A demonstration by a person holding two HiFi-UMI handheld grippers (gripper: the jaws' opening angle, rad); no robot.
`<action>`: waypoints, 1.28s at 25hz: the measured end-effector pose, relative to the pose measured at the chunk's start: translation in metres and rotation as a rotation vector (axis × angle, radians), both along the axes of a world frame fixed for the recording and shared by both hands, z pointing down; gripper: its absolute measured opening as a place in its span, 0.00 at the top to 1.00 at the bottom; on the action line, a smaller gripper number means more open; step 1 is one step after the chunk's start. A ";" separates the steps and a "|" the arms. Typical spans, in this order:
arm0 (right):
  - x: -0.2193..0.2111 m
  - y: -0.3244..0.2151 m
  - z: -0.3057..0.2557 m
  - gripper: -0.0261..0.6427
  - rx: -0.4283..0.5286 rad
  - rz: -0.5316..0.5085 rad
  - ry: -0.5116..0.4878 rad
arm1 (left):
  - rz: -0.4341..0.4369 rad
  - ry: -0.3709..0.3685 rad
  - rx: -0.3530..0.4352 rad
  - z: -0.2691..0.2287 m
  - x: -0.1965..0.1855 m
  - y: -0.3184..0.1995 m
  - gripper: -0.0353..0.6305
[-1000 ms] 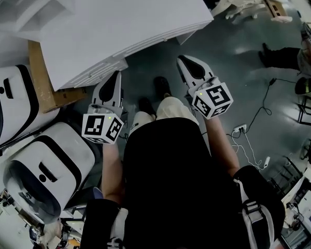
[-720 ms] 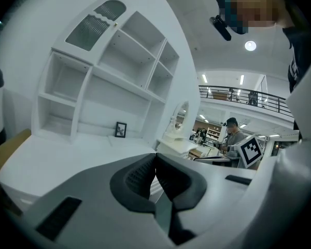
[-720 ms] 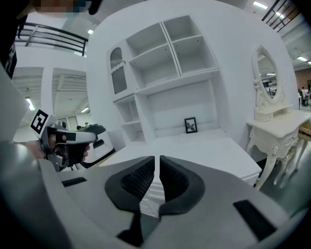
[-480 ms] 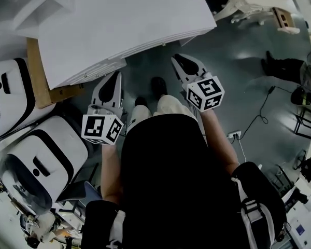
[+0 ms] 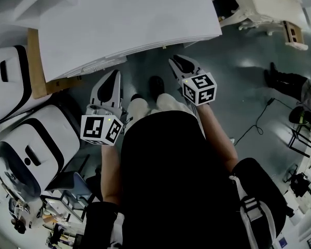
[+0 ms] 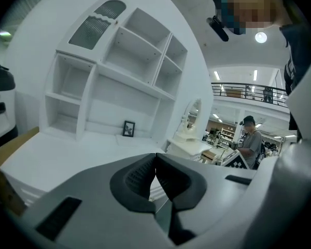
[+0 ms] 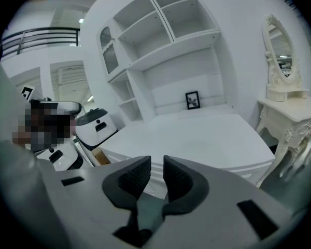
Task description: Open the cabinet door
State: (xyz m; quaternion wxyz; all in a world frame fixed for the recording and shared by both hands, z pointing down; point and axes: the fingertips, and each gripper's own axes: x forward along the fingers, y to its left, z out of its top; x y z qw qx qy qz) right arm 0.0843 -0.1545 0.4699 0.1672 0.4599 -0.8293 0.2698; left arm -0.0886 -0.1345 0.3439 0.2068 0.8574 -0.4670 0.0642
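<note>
1. Tools: The left gripper (image 6: pixel 155 158) has its jaws closed tip to tip, with nothing in them. The right gripper (image 7: pixel 156 162) has its jaws a little apart. They have just been opening, and nothing sits between them.
2. Task item: I take the cabinet door (image 6: pixel 96 24) to be the arched panel at the top left of the shelf unit (image 6: pixel 129 79). It looks closed. It stands at the far side of the desk (image 5: pixel 124 19), well apart from both tools and higher than either.
3. Risk, grip: No handle can be made out on the door. The right jaws are only partly open and may slip off or miss a thick edge. The left tool cannot grasp anything while closed.
4. Risk, reach: The desk lies between the person and the door. A long lean across it could knock the picture frame (image 6: pixel 128 128) at the far edge.
5. Surroundings:
   - White appliances (image 5: pixel 39 149) and a board (image 5: pixel 35 61) crowd the near left.
   - A dressing table (image 7: pixel 287 108) stands to the right.
   - A bystander (image 6: pixel 250 139) is far right.
</note>
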 end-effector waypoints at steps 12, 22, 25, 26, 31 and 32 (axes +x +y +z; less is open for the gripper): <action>0.007 -0.018 0.063 0.80 -0.096 -0.055 0.035 | -0.053 -0.019 -0.047 0.025 0.029 0.002 0.91; 0.009 -0.031 0.127 0.78 -0.195 -0.017 0.088 | -0.083 -0.049 -0.078 0.041 0.033 0.007 0.91; 0.009 -0.034 0.140 0.77 -0.209 -0.013 0.116 | -0.103 -0.044 -0.092 0.045 0.029 0.010 0.91; 0.010 -0.036 0.144 0.77 -0.214 -0.010 0.123 | -0.106 -0.043 -0.095 0.046 0.029 0.010 0.91; 0.015 -0.050 0.171 0.77 -0.246 0.018 0.144 | -0.109 -0.053 -0.107 0.051 0.031 0.007 0.91; 0.015 -0.053 0.176 0.77 -0.254 0.023 0.147 | -0.109 -0.055 -0.109 0.052 0.032 0.006 0.91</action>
